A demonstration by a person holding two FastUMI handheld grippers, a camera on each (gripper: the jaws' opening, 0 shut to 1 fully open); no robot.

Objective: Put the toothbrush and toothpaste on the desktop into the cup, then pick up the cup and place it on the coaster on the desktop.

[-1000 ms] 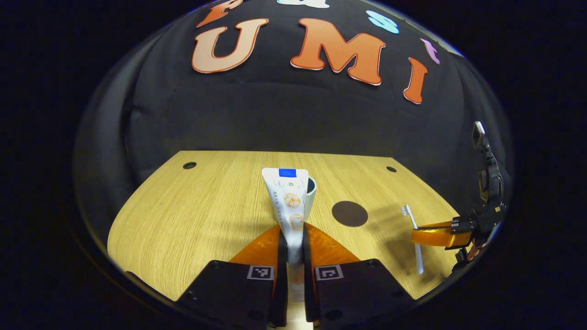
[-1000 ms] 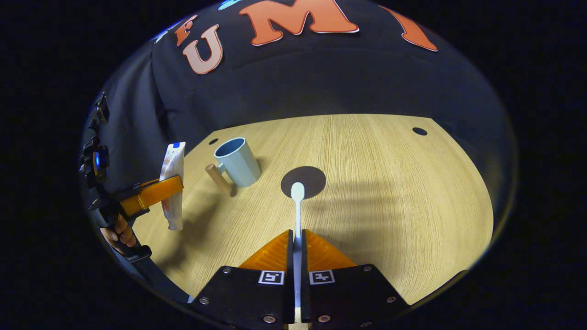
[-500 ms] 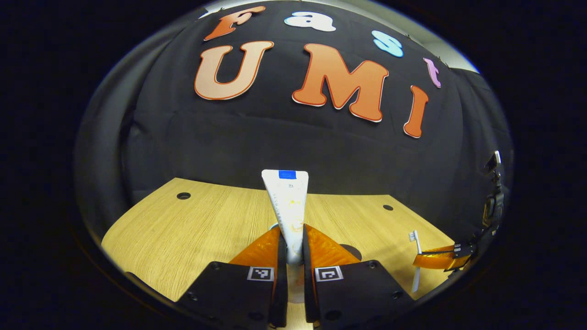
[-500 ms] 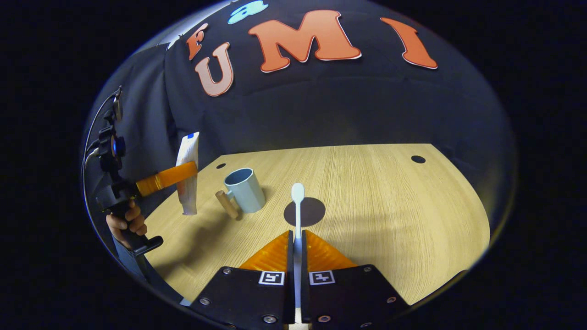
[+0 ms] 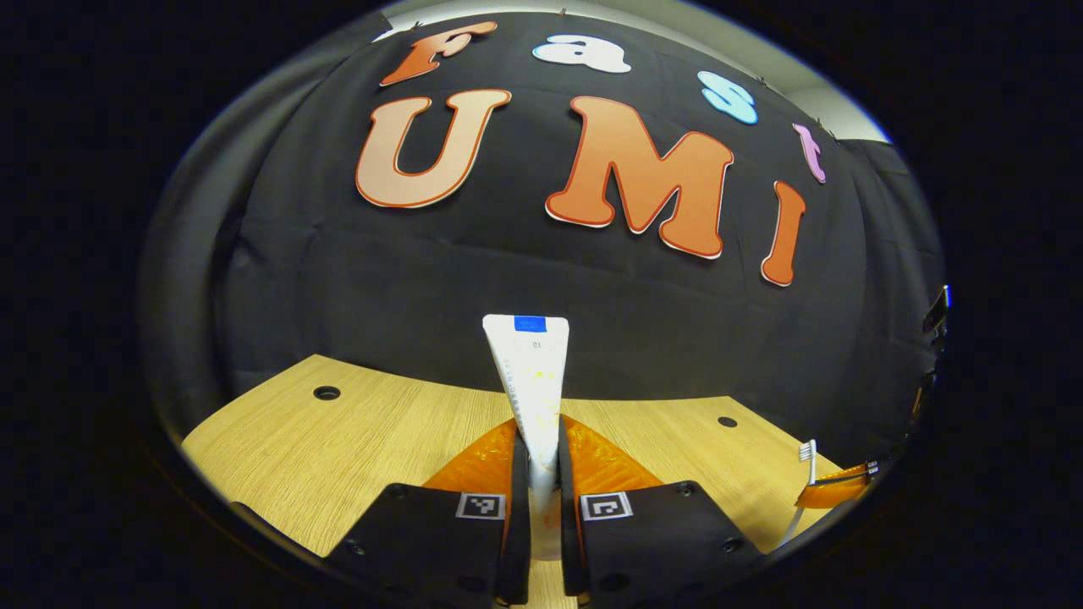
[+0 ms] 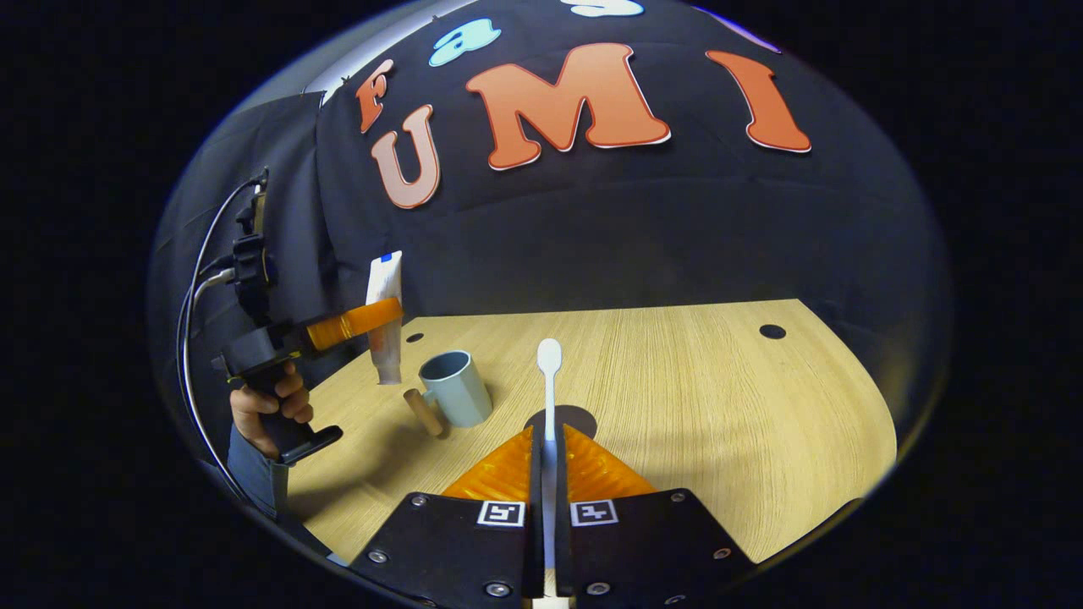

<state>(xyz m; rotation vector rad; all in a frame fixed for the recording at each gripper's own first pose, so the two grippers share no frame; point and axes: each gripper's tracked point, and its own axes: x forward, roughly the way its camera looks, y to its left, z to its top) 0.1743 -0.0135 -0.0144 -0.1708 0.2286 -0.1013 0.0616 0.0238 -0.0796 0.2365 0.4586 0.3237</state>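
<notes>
Toothpaste [image 5: 531,372] is clamped between both fingers of the left gripper [image 5: 536,461], tube standing upright with its flat crimped end up, lifted clear of the desktop [image 5: 372,440]. In the right gripper view the same tube [image 6: 385,317] is seen hanging in the air, cap end down, just above and beside the cup [image 6: 455,387], not yet inside it. The left gripper [image 6: 355,323] is seen there held by a hand [image 6: 269,408] on its grip.

Toothbrush [image 6: 548,397] is pinched between both fingers of the right gripper [image 6: 548,461], handle in the closed jaws, head pointing forward and away from the camera, off the table. In the left gripper view the toothbrush [image 5: 804,482] is seen at the far right edge, upright, bristles at top, held by the right gripper [image 5: 833,493].

Cup is upright on the desktop [image 6: 694,397], open mouth up, wooden handle [image 6: 421,412] pointing toward the left gripper's side. Nothing can be seen inside it.

Coaster [image 6: 565,419], a dark round disc, lies flat on the desktop just beside the cup, partly hidden behind the right gripper's fingers and the toothbrush shaft.
</notes>
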